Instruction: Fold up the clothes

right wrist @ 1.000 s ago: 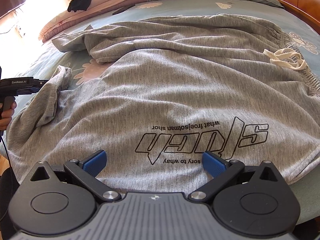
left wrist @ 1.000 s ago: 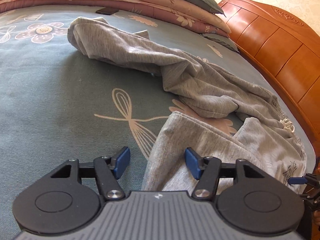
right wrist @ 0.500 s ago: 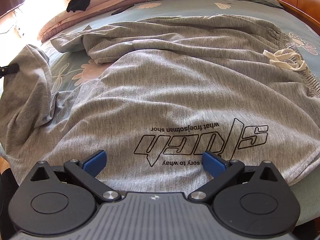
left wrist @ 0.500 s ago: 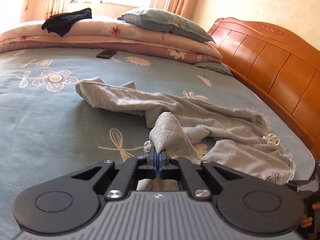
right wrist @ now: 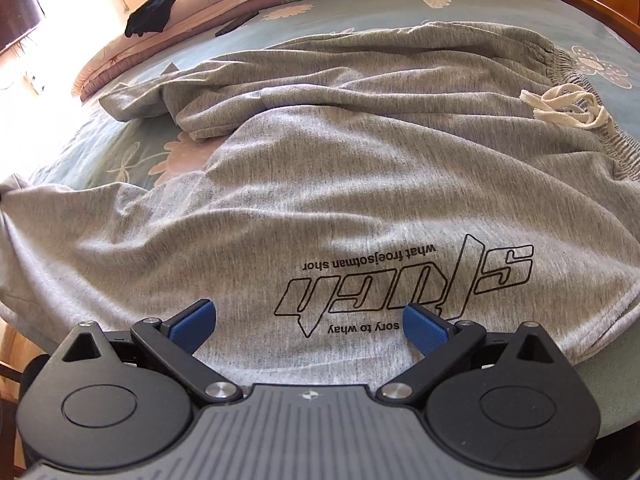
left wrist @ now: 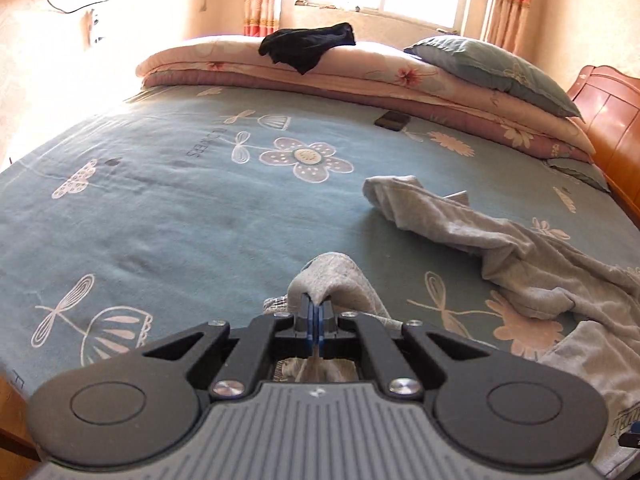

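Grey cotton jersey trousers (right wrist: 360,168) sprawled on bed (left wrist: 160,208); left tongs (left wrist: 316,312) pinching hem, lifted for straightening; right tongs (right wrist: 308,320) spread at six o'clock, waiting.

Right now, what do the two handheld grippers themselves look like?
The left gripper and right gripper look alike: black linkage arms with silver pivot screws, round black side discs, a ribbed grey body bearing a small white mark, and blue ridged pads. No cables or sleeves show.

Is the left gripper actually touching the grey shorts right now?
Touching. The left wrist view shows the left gripper shut, its blue pads pinching a fold of the grey shorts that bunches above them.
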`<move>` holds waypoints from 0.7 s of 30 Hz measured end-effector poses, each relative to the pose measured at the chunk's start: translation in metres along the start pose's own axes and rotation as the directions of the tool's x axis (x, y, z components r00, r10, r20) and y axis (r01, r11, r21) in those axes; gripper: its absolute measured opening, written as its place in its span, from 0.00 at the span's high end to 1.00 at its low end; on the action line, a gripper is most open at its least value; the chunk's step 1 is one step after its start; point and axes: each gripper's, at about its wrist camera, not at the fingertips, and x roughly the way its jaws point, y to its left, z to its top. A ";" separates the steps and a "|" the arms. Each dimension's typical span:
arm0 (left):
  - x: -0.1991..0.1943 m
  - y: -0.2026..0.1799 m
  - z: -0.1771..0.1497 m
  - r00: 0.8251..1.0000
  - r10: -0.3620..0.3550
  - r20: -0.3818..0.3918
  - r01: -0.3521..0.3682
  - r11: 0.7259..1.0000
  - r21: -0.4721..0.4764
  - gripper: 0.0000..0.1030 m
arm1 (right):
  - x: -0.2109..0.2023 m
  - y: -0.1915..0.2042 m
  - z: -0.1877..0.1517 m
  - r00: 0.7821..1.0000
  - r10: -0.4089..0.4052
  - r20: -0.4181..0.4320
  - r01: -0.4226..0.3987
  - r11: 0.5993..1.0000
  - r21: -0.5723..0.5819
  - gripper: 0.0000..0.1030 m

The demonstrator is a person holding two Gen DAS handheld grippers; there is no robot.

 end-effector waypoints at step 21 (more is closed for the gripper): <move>0.030 0.083 -0.049 0.997 -0.041 -0.065 0.017 0.944 -0.330 0.66 | -0.010 0.002 0.003 0.999 -0.042 0.016 0.042 0.999 0.010 0.01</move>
